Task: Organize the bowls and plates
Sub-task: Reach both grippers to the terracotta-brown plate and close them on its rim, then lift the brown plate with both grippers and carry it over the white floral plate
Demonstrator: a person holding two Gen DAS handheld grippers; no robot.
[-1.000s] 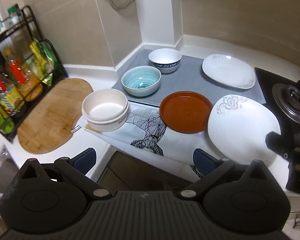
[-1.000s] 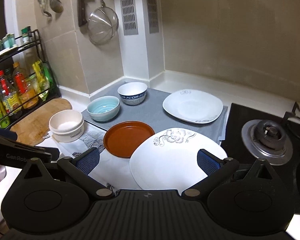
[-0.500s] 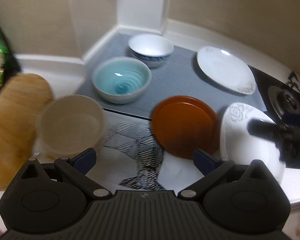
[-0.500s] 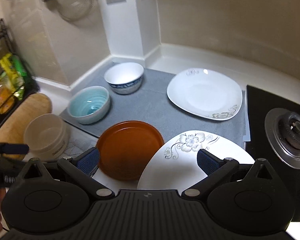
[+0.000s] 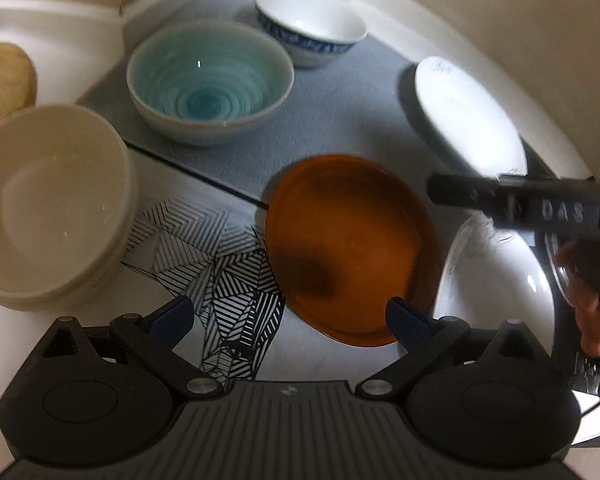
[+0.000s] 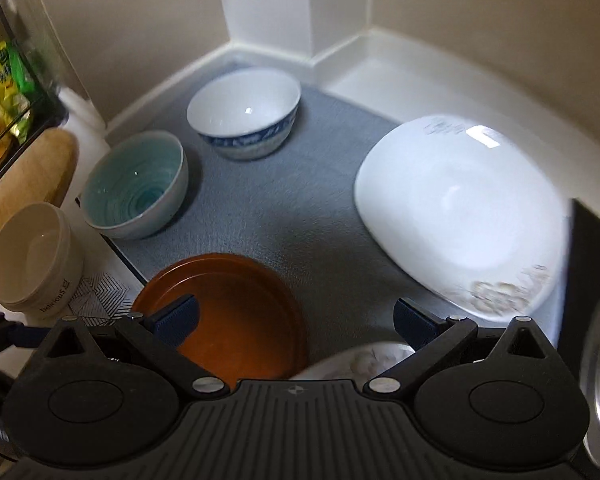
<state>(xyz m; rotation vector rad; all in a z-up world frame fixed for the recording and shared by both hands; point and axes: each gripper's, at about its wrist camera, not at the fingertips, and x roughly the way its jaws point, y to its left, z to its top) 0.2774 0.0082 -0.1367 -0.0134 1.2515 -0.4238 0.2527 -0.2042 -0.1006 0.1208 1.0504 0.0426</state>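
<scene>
My left gripper [image 5: 287,320] is open and empty, low over the patterned cloth, its right finger at the near rim of the brown plate [image 5: 348,248]. A cream bowl [image 5: 51,208] sits left, a teal bowl [image 5: 209,80] and a blue-patterned white bowl [image 5: 310,24] behind. My right gripper [image 6: 295,320] is open and empty above the brown plate [image 6: 227,312] and the flowered white plate [image 6: 364,360]. A second white plate [image 6: 460,216] lies on the grey mat [image 6: 291,208]. The teal bowl [image 6: 135,184], white bowl [image 6: 245,116] and cream bowl [image 6: 31,256] are also in the right wrist view.
A wooden cutting board [image 6: 23,184] and a black rack with bottles [image 6: 3,100] stand at the left. The black stove edge [image 6: 592,240] is at the right. Walls form a corner behind the mat. The right gripper's body [image 5: 520,204] crosses over the flowered plate [image 5: 496,300].
Both grippers have moved forward and down toward the dishes. The brown plate is now close under both grippers. The dishes themselves have not moved.
</scene>
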